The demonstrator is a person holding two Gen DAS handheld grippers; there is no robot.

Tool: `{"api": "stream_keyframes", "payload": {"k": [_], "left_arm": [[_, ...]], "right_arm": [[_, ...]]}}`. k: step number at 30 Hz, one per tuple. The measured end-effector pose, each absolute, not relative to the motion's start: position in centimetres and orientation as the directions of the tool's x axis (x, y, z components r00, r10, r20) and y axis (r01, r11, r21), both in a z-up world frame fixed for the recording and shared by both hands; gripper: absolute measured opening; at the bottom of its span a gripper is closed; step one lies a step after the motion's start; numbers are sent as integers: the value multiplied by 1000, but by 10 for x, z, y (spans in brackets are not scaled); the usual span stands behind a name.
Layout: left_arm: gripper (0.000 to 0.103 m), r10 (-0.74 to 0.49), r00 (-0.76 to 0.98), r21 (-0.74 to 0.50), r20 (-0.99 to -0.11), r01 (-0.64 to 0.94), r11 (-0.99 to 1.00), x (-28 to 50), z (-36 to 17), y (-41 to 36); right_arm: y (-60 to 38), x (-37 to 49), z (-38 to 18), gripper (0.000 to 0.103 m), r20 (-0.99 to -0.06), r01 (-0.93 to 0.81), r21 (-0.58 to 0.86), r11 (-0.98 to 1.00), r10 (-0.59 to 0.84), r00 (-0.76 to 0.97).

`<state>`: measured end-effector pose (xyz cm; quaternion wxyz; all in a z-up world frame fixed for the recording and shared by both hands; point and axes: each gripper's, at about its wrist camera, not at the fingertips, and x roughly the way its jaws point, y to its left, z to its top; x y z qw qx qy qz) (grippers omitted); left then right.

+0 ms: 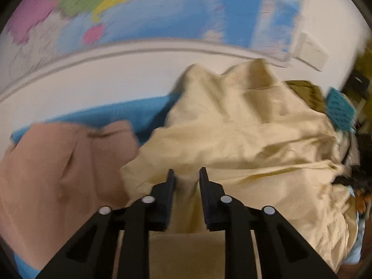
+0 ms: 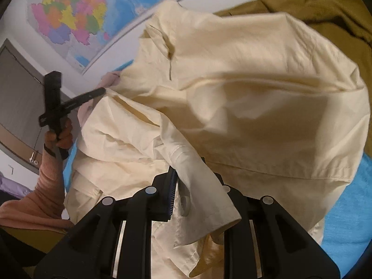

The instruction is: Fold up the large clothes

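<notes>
A large cream shirt [image 1: 244, 134] hangs bunched between both grippers above a blue surface [image 1: 121, 114]. My left gripper [image 1: 187, 176] is shut on a pinch of its cream fabric, which fills the gap between the fingers. In the right wrist view the shirt [image 2: 255, 93] fills most of the frame. My right gripper [image 2: 188, 176] is shut on a cuff or sleeve edge that drapes over its right finger and hides it. The left gripper [image 2: 102, 91] shows at the left of that view, held by a hand, gripping the shirt's far edge.
A pink garment [image 1: 58, 169] lies at the left on the blue surface. An olive garment [image 2: 325, 7] lies behind the shirt. A colourful wall map [image 1: 151, 11] hangs on the white wall. A teal item [image 1: 339, 109] sits at the right edge.
</notes>
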<state>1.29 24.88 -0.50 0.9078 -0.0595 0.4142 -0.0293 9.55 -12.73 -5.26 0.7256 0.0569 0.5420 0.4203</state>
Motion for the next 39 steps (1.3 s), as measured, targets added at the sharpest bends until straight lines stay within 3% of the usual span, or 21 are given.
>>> {"api": "stream_keyframes", "payload": {"k": [1,2,5,9,14,15,17,21,24,27,31,35,39], "left_arm": [[50,-113,662,-129,-741,24,991,10,-4,247],[76,-111,657,-127,-746,23,992,8,-4,247],[74,-107,652,-96,-750,52,994,1,-7,240],[58,50,598,48,-800,-19,999,15,-27,233],[58,107,559,81,-822,-71,994,27,-44,239],[58,105,567,77,-817,-73,994,25,-41,239],[61,91,606,62,-790,-70,996,13,-25,239],[65,35,694,25,-720,-24,999,-21,10,237],[66,-88,707,-31,-701,93,995,-45,19,218],[66,-133,658,-36,-741,159,987,-48,1,197],[66,-106,561,-33,-821,138,990,-29,-40,182],[67,-55,513,-10,-857,90,996,-9,-64,184],[69,15,514,59,-858,70,996,-5,-70,173]], "right_arm": [[-128,96,-54,18,-735,-541,547,639,676,56],[-129,97,-53,19,-729,-538,553,636,682,56],[-129,96,-43,19,-724,-552,541,635,686,79],[-126,99,-32,19,-715,-574,522,630,691,109],[-115,111,-58,34,-792,-540,474,695,605,83],[-115,110,-57,38,-798,-544,460,702,595,93],[-119,104,-44,56,-794,-553,424,717,588,154],[-127,86,-10,64,-765,-595,331,732,577,285],[-125,69,10,72,-751,-616,164,770,503,428],[-124,64,14,63,-725,-637,207,743,554,410],[-92,47,-7,39,-754,-751,249,611,609,245],[-71,62,-46,32,-833,-743,189,642,506,224],[-73,83,-70,33,-845,-692,255,676,503,180]]}}
